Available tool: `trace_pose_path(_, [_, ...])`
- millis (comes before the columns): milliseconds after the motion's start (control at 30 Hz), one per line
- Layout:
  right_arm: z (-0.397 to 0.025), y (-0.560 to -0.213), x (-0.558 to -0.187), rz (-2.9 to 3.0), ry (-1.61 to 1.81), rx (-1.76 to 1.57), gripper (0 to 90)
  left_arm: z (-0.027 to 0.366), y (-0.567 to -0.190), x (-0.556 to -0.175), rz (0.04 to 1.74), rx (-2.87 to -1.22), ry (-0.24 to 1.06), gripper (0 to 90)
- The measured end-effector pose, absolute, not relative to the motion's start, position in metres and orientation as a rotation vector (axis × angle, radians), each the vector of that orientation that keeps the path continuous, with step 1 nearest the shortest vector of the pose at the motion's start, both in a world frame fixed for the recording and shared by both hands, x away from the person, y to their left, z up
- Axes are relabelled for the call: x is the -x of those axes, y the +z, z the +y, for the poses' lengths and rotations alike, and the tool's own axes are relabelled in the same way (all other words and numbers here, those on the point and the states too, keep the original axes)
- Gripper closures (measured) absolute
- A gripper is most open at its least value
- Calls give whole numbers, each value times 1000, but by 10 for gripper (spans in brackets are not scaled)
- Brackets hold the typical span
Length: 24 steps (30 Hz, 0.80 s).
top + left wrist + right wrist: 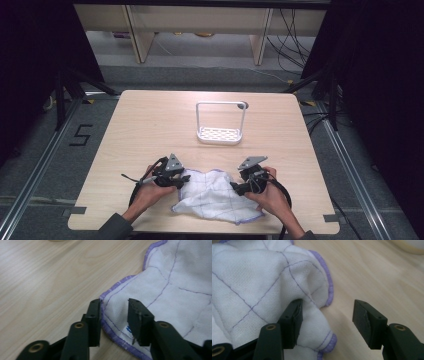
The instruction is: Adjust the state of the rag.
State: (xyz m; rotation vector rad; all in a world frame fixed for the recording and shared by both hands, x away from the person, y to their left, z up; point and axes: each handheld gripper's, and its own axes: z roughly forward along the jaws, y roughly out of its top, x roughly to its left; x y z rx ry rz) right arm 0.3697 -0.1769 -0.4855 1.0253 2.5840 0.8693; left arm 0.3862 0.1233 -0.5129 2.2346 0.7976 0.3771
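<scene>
Work in hand: the two grippers sit at opposite edges of a white cloth (215, 196) with purple hem and stitching, crumpled on the near part of the wooden table (150, 120); I judge they are about to take hold of it for spreading or folding.

Left gripper (114, 315): jaws parted, a narrow gap between them. A purple-hemmed corner of the cloth lies in that gap, its hem touching the inner face of one jaw. Nothing is pinched yet.

Right gripper (327, 317): jaws spread wide. A raised fold of the cloth leans on the inner face of one jaw; the other jaw stands clear over bare wood, well apart from the fabric.

Cloth relative to the grippers: between them in the high view, left gripper (172, 176) at one edge, right gripper (248, 181) at the other.

Rack: a white wire-handled rack (220, 123) stands farther out beyond both grippers, well apart from the cloth.

Risk, left side: the corner sits shallow between the jaws, so a closing pinch may catch the hem alone and slip off on lifting.

Risk, right side: with fabric against one jaw alone, closing may push the fold aside instead of trapping it, or grab several layers of the bunched lump, leaving the cloth folded on itself.

Risk, both: uneven grips would let one edge drop when the cloth is pulled taut, and pressing jaw tips onto the wood could drag the cloth into a tighter crumple.
</scene>
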Motion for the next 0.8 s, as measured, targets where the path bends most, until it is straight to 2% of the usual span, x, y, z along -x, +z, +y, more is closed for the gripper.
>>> trace_pose_path(133, [-170, -492, -360, 2604, 818, -1008, 400, 122, -514, -383, 764, -2232, 354, 797])
trace_pose_path(300, [-171, -494, -363, 2599, 813, -1033, 413, 124, -514, -383, 759, -2221, 339, 849])
trace_pose_path(400, [-174, -495, -364, 2630, 854, -1030, 521, 130, -513, -384, 757, -2231, 355, 855])
trace_pose_path(433, [-174, -495, -363, 2640, 863, -1039, 575, 131, -514, -383, 771, -2220, 353, 858])
trace_pose_path(467, [-173, -496, -361, 2645, 892, -1063, 668, 133, -514, -383, 773, -2213, 351, 860])
trace_pose_path(533, [-173, -496, -361, 2647, 898, -1072, 682, 138, -514, -383, 777, -2215, 363, 860])
trace_pose_path(633, [-176, -497, -363, 2664, 905, -1007, 794, 141, -514, -383, 784, -2195, 361, 862])
trace_pose_path(700, [-177, -493, -363, 2683, 884, -999, 831, 142, -512, -382, 783, -2182, 352, 862])
trace_pose_path(800, [-180, -487, -369, 2649, 873, -937, 846, 143, -506, -382, 767, -2168, 374, 863])
